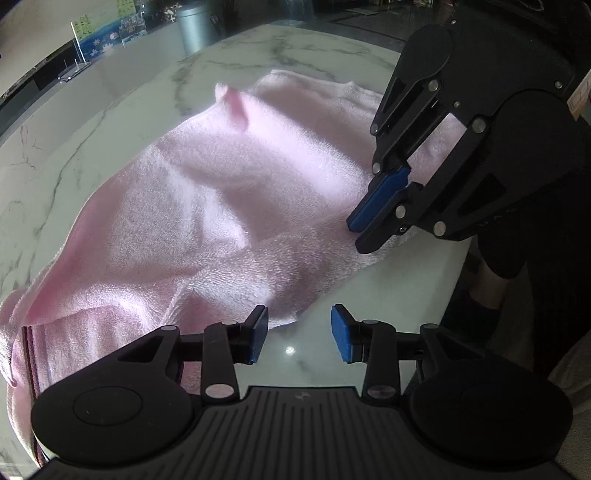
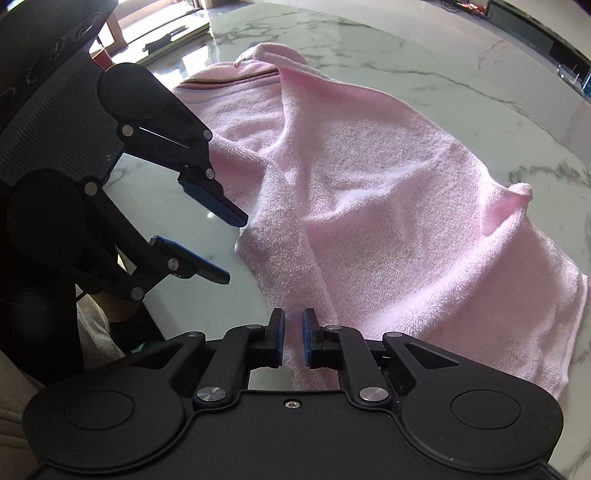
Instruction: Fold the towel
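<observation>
Towel: pink towel [image 1: 207,206], rumpled on marble table [image 1: 92,122].
Left tongs [image 1: 299,338]: released, at towel's near edge.
Right tongs [image 2: 293,338]: clenched on towel's edge.

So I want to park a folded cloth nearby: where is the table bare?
Bare marble table runs beyond the pink towel, toward the grey canister and acrylic stand. A smaller bare strip lies along the near edge by the left gripper. It is crowded where the right gripper pinches the towel's edge.

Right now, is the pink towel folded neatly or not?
Not neatly: the towel lies rumpled on the table, one layer flopped over, ridges and loose corners showing.
</observation>
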Motion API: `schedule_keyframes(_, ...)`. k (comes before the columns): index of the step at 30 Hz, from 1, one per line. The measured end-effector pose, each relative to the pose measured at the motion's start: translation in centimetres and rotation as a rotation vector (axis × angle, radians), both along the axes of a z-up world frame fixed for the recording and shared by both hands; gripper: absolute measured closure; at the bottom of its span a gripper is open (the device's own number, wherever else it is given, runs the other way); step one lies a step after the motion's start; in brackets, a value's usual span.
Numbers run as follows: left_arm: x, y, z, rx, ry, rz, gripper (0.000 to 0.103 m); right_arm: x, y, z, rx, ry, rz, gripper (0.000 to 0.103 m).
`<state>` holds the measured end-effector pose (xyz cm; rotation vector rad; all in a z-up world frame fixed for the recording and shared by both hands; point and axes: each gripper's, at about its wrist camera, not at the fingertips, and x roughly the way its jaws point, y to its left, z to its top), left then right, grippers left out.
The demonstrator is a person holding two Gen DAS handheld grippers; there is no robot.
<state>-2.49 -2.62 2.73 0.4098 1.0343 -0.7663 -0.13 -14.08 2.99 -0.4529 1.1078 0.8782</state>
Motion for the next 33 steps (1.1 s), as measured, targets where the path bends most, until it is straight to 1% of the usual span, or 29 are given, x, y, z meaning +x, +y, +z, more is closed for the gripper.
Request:
schedule_keyframes(5,1.2,0.9,-0.7,-0.063,0.058,0.221,0.062,-0.1,0.3,-0.8,-0.005,0.013,0.008,0.093)
schedule_keyframes(6,1.4,1.1,-0.7,-0.071,0.067,0.251,0.062,-0.1,0.3,-1.1,-0.006,0.021,0.011,0.093)
schedule_keyframes(8,1.7,1.1,-0.8,-0.087,0.078,0.277,0.063,-0.3,0.3,-1.4,-0.003,0.037,0.016,0.093)
schedule_keyframes(10,1.8,0.9,-0.9,-0.091,0.086,0.289,0.065,-0.5,0.2,-1.6,0.007,0.043,0.015,0.093)
schedule_keyframes(12,1.9,0.6,-1.0,-0.088,0.093,0.291,0.082,-0.5,0.1,-1.7,0.015,0.045,0.009,0.093)
schedule_keyframes(13,1.9,0.5,-1.0,-0.085,0.096,0.293,0.085,-0.5,0.1,-1.7,0.017,0.047,0.008,0.093)
schedule_keyframes(15,1.7,0.5,-1.1,-0.07,0.098,0.301,0.097,-0.5,-0.1,-1.4,0.018,0.055,0.015,0.093)
schedule_keyframes(18,1.3,0.9,-0.8,-0.068,0.111,0.318,0.099,-0.3,-0.5,-0.1,0.024,0.042,0.035,0.091)
schedule_keyframes(20,0.9,1.3,-0.6,-0.073,0.117,0.33,0.099,0.3,-1.0,1.1,0.032,0.012,0.034,0.086)
schedule_keyframes(21,0.5,1.5,-0.4,-0.079,0.122,0.336,0.099,0.7,-1.3,1.6,0.03,-0.01,0.024,0.078)
schedule_keyframes(22,0.3,1.4,-0.4,-0.079,0.124,0.338,0.099,1.1,-1.5,1.8,0.024,-0.03,0.012,0.074)
schedule_keyframes(23,0.0,1.4,-0.3,-0.078,0.127,0.339,0.099,1.8,-1.6,2.0,0.004,-0.055,-0.008,0.074)
schedule_keyframes(25,-0.7,1.4,0.0,-0.074,0.133,0.342,0.099,3.1,-1.5,1.6,-0.041,-0.074,-0.03,0.074)
schedule_keyframes(27,-1.5,1.5,0.1,-0.06,0.145,0.348,0.099,4.5,-1.0,0.7,-0.065,-0.067,-0.03,0.074)
schedule_keyframes(33,-3.4,2.2,0.2,-0.019,0.185,0.365,0.099,6.5,0.8,-1.9,-0.126,-0.054,-0.006,0.075)
